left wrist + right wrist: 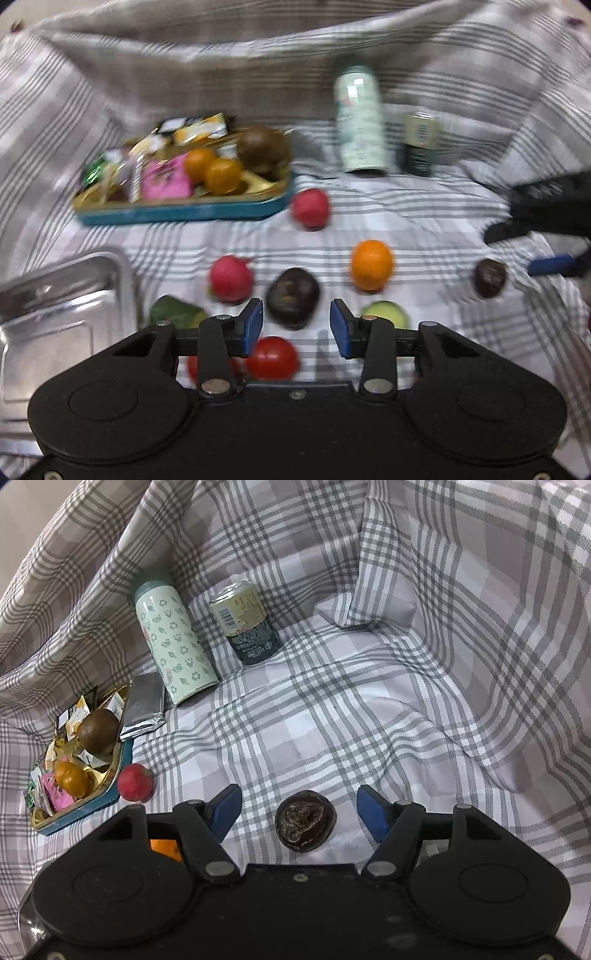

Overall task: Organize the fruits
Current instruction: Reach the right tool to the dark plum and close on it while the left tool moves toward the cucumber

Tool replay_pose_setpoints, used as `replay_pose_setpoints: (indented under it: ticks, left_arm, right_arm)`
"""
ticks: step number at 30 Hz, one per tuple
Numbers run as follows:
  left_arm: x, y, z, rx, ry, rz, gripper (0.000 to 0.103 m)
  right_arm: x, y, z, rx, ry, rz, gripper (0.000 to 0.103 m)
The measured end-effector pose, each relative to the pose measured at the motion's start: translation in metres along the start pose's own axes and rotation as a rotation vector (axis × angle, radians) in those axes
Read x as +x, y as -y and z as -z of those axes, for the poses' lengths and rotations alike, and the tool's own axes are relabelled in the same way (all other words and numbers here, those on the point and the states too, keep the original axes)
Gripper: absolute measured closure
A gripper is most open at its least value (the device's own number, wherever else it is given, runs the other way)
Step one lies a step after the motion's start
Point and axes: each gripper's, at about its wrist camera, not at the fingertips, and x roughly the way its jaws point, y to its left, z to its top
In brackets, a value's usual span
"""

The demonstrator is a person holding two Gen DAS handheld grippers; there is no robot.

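In the left wrist view my left gripper (297, 328) is open above the checked cloth. A dark round fruit (293, 297) lies just beyond its fingertips, untouched. A red tomato (273, 358) shows under the jaws. Around them lie two pink-red fruits (231, 278) (311, 208), an orange (371, 264) and a small dark fruit (489, 277). In the right wrist view my right gripper (299, 810) is open. That wrinkled dark fruit (306, 819) rests on the cloth between its blue pads (371, 812), with a gap on each side.
A steel tray (55, 314) sits at the left. A blue tin (184, 214) holds snack packets, two small oranges and a brown fruit. A flowered bottle (173, 642) and a can (245, 622) stand at the back. Green slices (386, 314) lie near the left gripper.
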Motion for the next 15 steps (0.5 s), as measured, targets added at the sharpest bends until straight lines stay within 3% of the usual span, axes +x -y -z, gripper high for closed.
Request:
replay_pose_setpoints:
  ticks: [4, 8, 15]
  left_arm:
    - [-0.006, -0.009, 0.003, -0.023, 0.014, 0.018, 0.055]
    - [-0.012, -0.001, 0.008, 0.021, 0.007, 0.076, 0.055]
    - [-0.018, 0.019, 0.018, 0.112, 0.026, 0.150, 0.055]
  right_arm:
    - [0.003, -0.002, 0.001, -0.011, -0.017, -0.005, 0.032]
    - [0.012, -0.011, 0.004, -0.048, -0.046, 0.009, 0.032]
    - [0.029, -0.026, 0.014, -0.122, -0.075, 0.112, 0.034]
